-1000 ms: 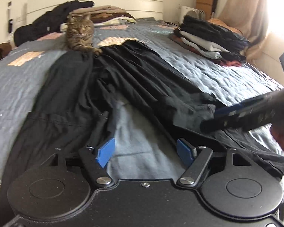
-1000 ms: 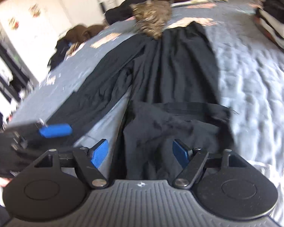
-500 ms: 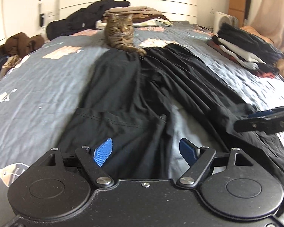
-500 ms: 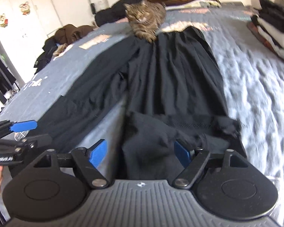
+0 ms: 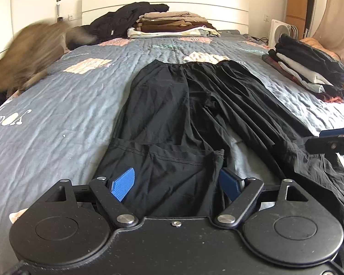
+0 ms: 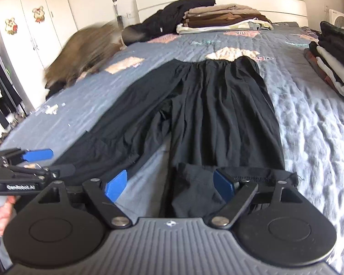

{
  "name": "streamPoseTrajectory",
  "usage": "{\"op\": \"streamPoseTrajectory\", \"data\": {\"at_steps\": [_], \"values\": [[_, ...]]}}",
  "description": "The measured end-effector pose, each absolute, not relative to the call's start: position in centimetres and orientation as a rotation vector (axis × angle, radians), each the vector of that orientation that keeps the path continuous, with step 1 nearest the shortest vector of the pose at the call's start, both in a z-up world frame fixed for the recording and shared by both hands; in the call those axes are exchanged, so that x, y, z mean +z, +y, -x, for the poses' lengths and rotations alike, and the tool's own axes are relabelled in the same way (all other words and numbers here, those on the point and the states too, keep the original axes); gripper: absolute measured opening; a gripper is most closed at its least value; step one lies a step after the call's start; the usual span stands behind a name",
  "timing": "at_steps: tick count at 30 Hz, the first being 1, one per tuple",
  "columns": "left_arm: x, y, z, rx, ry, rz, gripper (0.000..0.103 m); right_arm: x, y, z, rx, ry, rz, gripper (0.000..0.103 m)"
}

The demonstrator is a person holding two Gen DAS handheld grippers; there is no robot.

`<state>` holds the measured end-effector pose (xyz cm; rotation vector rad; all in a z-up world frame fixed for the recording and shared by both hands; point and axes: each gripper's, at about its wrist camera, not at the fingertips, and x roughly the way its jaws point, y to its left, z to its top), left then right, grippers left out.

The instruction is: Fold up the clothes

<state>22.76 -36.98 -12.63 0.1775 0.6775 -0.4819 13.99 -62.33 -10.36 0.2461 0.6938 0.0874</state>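
Black trousers (image 5: 183,105) lie flat on the grey quilted bed, waistband far, both leg hems near me; they also show in the right wrist view (image 6: 220,114). My left gripper (image 5: 178,182) is open, its blue pads either side of the left leg's hem. My right gripper (image 6: 169,183) is open over the right leg's hem, whose folded edge lies by the right pad. Each gripper shows in the other's view: the right one at the right edge (image 5: 330,139), the left one at the left edge (image 6: 29,162).
A tabby cat (image 5: 27,52), blurred by motion, is at the bed's far left edge (image 6: 84,55). Folded clothes are stacked at the headboard (image 5: 172,23) and on the right side (image 5: 309,68). A dark jacket (image 5: 117,25) lies near the headboard. A wardrobe (image 6: 27,23) stands left.
The cat has left the trousers' waistband and is moving fast to the left, off towards the bed's edge. Both grippers have shifted to line up with the leg hems and stay open.
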Motion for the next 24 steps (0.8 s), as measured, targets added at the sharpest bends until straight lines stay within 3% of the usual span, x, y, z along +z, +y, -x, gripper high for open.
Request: {"op": "streamPoseTrajectory", "data": {"at_steps": [24], "values": [[-11.8,-31.8,-26.1,-0.499,0.635,-0.175,0.08,-11.0,-59.8,-16.5,0.134,0.709,-0.254,0.083]]}}
